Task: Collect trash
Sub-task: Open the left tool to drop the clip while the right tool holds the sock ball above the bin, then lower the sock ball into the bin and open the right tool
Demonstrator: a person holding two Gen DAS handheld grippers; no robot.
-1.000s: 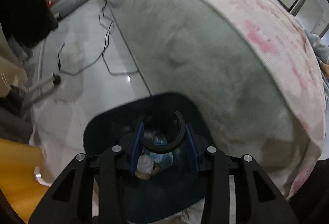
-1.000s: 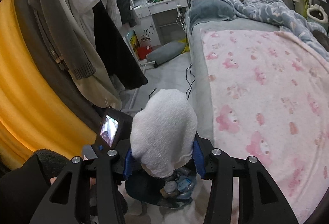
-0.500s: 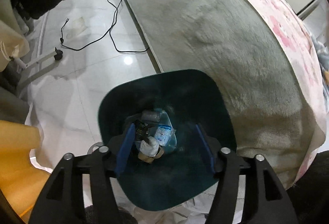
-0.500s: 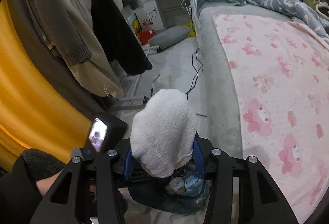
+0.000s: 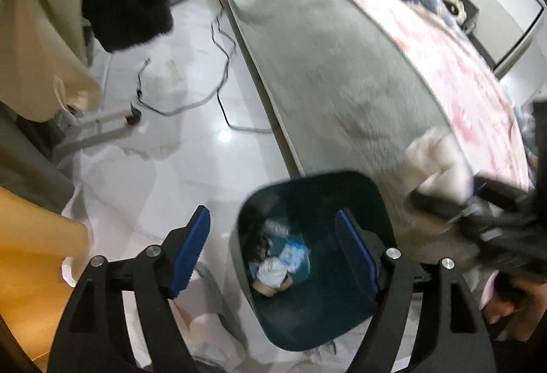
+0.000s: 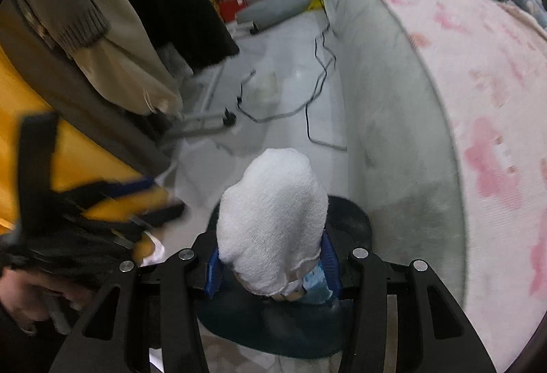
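We hold the left gripper (image 5: 271, 244) over the bin (image 5: 372, 311), its jaws wide, just opened, with nothing between them; the bin stands on the floor (image 5: 177, 147) against the foot of the bed (image 5: 342, 92); the right gripper (image 6: 270, 265) hangs above the same bin (image 6: 352, 222), its jaws set narrow and clamped on a white cloth wad (image 6: 273, 219) that rises past the pads; in the left view that wad (image 5: 441, 164) shows blurred beside the bin's far corner; the bin already holds trash (image 5: 277, 260): a crumpled bottle, a blue-and-white wrapper, something pale and something dark; we judge the job well along, with several pieces in, and the wad apparently next to drop; whether more trash lies about the room we cannot say; a pale scrap (image 6: 263, 84) on the floor by the cables (image 6: 318, 65) may be litter or a stain; motion blur smears both views; the wad hides most of the bin's contents from the right camera; the frame cuts off the bin's near rim, and the dark item inside is too murky to name.
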